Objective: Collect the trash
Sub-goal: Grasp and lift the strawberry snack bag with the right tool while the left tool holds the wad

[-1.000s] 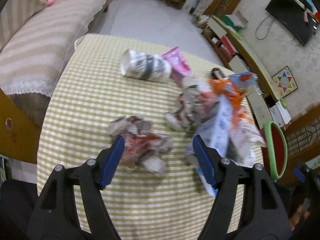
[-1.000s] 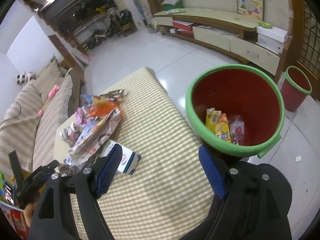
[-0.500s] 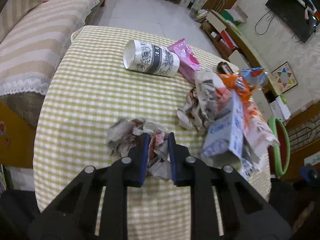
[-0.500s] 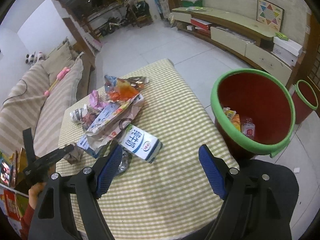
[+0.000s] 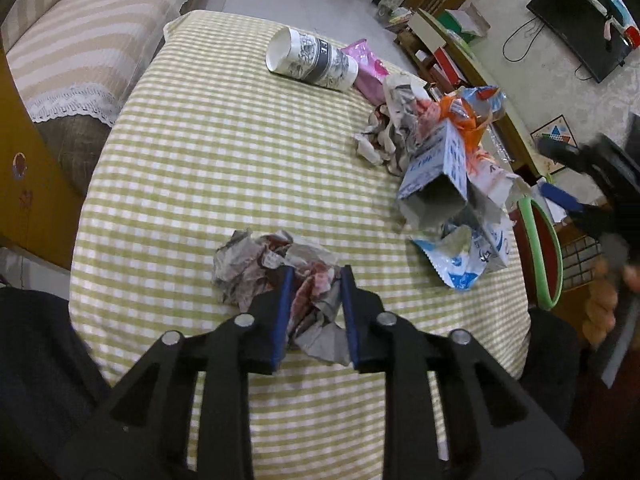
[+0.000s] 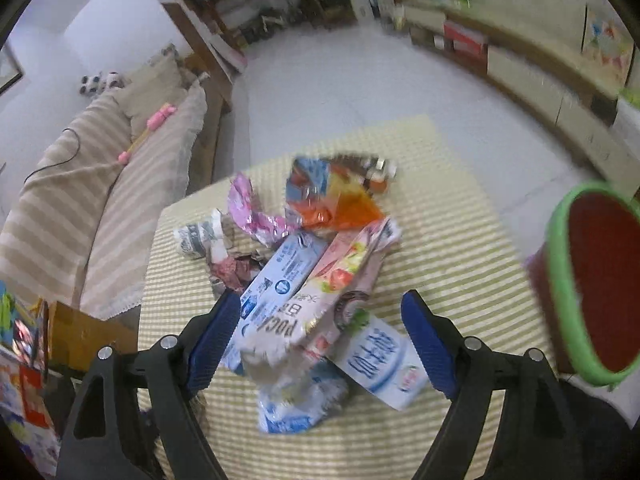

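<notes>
left gripper is clamped on the crumpled paper wad at the near side of the checked tablecloth, though its jaws have just eased slightly apart. risk: the loose wad slips out on the lift. right gripper gapes wide, empty, over the carton pile. only the right view shows inside the red bin.

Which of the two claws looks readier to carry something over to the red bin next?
Left. The left gripper is clamped on the crumpled paper wad, while the right gripper is open over the carton pile, gripping nothing.
</notes>
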Available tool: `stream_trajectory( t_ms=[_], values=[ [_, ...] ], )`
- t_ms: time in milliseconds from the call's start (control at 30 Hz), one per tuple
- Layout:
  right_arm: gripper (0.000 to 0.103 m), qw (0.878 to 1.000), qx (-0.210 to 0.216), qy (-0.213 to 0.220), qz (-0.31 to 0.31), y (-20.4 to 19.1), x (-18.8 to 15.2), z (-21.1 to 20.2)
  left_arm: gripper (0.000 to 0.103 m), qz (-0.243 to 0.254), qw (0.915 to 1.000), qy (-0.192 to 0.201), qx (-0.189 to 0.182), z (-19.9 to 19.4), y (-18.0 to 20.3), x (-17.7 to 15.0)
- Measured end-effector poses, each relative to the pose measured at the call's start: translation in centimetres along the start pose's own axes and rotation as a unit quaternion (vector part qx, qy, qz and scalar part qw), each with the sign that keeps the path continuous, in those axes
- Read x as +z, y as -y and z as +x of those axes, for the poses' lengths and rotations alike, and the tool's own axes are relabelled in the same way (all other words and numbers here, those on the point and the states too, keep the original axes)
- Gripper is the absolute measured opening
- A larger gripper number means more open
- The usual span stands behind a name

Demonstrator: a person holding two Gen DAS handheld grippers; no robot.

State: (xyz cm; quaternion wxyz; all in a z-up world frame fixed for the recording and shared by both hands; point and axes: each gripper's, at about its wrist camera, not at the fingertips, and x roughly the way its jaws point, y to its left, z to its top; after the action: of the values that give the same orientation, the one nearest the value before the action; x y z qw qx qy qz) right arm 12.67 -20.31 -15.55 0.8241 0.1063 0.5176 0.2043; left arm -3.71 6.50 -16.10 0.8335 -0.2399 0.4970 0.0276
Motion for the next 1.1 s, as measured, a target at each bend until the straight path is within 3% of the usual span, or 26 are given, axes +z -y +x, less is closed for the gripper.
stream_trajectory(
  t_ms=[100, 167, 233, 267, 433, 567, 667, 767, 900, 967, 1100],
  values=[
    [0.068, 0.999, 0.013, -0.033, 0.029, 0.6, -0.3, 2.3, 0.034, 0.0, 1.0, -0.001, 0.0, 0.2, 0.1, 0.2],
    [0.048, 0.998, 0.028, -0.043, 0.037, 0.7, -0.5, 2.9, 0.041, 0.001, 1.0, -0.002, -0.002, 0.3, 0.2, 0.1],
    [0.034, 0.997, 0.038, -0.048, 0.04, 0.8, -0.7, 2.8, 0.051, -0.001, 1.0, -0.002, -0.007, 0.4, 0.3, 0.1],
    [0.032, 0.997, 0.036, -0.048, 0.039, 0.7, -0.6, 2.6, 0.056, -0.002, 0.9999, -0.001, -0.01, 0.5, 0.3, 0.1],
    [0.034, 0.997, 0.038, -0.049, 0.039, 0.9, -0.6, 1.9, 0.074, 0.012, 0.9999, 0.002, -0.009, 0.8, 1.3, -0.1],
    [0.056, 0.997, 0.029, -0.043, 0.054, 1.8, 0.1, 1.9, 0.082, 0.029, 0.9996, 0.003, 0.0, 1.1, 2.1, -0.3],
    [0.064, 0.997, 0.016, -0.062, 0.046, 1.6, 0.5, 2.8, 0.085, 0.033, 0.9994, 0.007, 0.006, 1.1, 2.4, -0.4],
    [0.066, 0.996, 0.006, -0.076, 0.04, 1.5, 0.6, 3.9, 0.086, 0.029, 0.9995, 0.009, 0.007, 0.9, 2.5, -0.4],
    [0.055, 0.998, 0.002, -0.069, 0.016, 1.0, 0.3, 3.7, 0.086, 0.012, 0.9998, 0.013, -0.007, 0.1, 1.9, -0.4],
    [0.037, 0.999, 0.014, -0.051, 0.007, 0.8, 0.0, 2.5, 0.086, -0.006, 0.9998, 0.013, -0.013, -0.3, 1.3, -0.4],
    [0.03, 0.999, 0.032, -0.027, -0.005, 0.9, -0.8, -0.3, 0.086, -0.019, 0.9996, 0.012, -0.016, -0.8, 0.5, -0.6]
  ],
)
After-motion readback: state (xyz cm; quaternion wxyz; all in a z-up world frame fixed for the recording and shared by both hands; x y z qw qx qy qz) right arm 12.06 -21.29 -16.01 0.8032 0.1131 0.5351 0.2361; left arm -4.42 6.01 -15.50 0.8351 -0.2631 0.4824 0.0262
